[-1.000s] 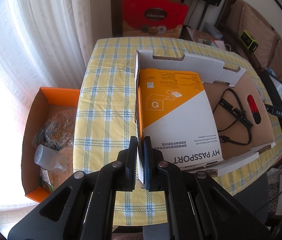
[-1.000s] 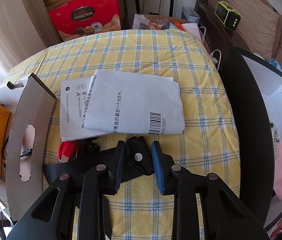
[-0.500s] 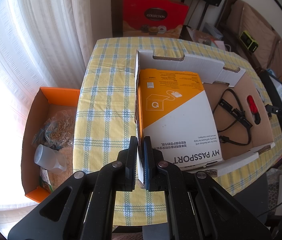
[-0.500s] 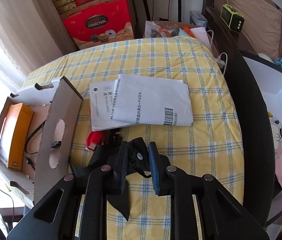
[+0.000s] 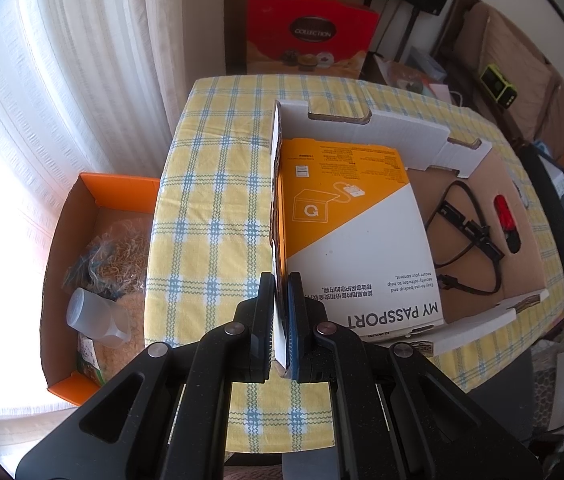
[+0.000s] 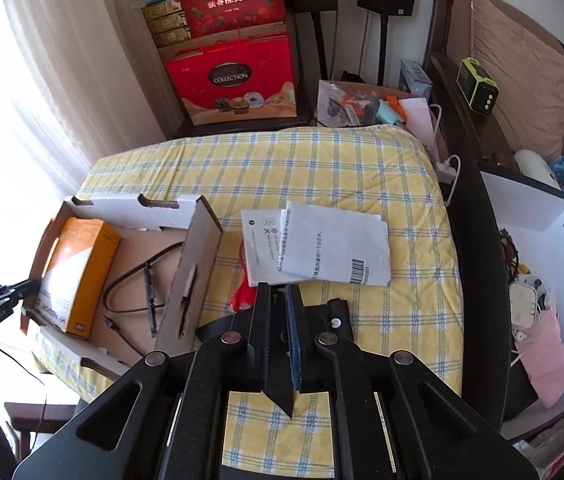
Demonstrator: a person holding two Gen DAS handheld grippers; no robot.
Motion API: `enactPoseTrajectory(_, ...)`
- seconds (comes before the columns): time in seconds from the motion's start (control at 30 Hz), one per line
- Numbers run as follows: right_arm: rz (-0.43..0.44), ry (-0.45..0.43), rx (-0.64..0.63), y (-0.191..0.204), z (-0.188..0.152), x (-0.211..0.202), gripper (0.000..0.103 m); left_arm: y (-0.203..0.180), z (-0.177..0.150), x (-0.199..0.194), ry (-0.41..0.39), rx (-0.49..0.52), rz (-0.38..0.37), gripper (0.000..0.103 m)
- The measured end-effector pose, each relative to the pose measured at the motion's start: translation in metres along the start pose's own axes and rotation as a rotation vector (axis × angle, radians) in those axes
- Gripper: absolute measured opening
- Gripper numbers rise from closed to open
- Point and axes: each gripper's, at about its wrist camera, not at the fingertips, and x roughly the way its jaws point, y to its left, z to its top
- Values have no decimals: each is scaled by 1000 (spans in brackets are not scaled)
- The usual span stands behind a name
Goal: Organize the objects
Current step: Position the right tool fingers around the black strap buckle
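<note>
Right gripper is closing on the black pouch, lifting it off the tablecloth: soft, light, floppy; flap edge suits. Left gripper is clamping the cardboard tray's wall.

Left gripper and right gripper: black angular plastic arms, silver round screws, blue textured inner finger pads.

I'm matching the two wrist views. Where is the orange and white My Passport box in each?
Left wrist: My Passport box centre, inside the cardboard tray.
Right wrist: far left, in the same tray.
Shared landmark: red Collection gift box, at top in both.
</note>
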Motion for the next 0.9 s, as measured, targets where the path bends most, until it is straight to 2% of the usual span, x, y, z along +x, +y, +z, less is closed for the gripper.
enactPoseTrajectory(0.07,1,31,20,-8,-5,14,20,0,0,0,0,0,-1,5)
enactPoseTrajectory(0.17,-44,65,37,-20,-11,35,32,0,0,0,1,-1,-2,5)
enactPoseTrajectory(0.3,-55,105,69,-35,-17,57,41,0,0,0,0,0,-2,5)
enactPoseTrajectory(0.37,-43,116,86,-40,-19,64,58,0,0,0,0,-1,-3,5)
enactPoseTrajectory(0.4,-47,121,89,-41,-20,67,60,0,0,1,0,-2,-4,5)
enactPoseTrajectory(0.6,-51,143,81,-35,-25,73,62,0,0,1,1,-2,-4,5)
enactPoseTrajectory(0.7,-27,135,106,-37,-26,67,58,0,0,1,1,-2,-3,5)
enactPoseTrajectory(0.83,-55,163,117,-35,-28,63,55,0,1,1,0,-1,-2,5)
enactPoseTrajectory(0.9,-18,163,158,-38,-30,58,55,-1,1,1,0,-3,-3,5)
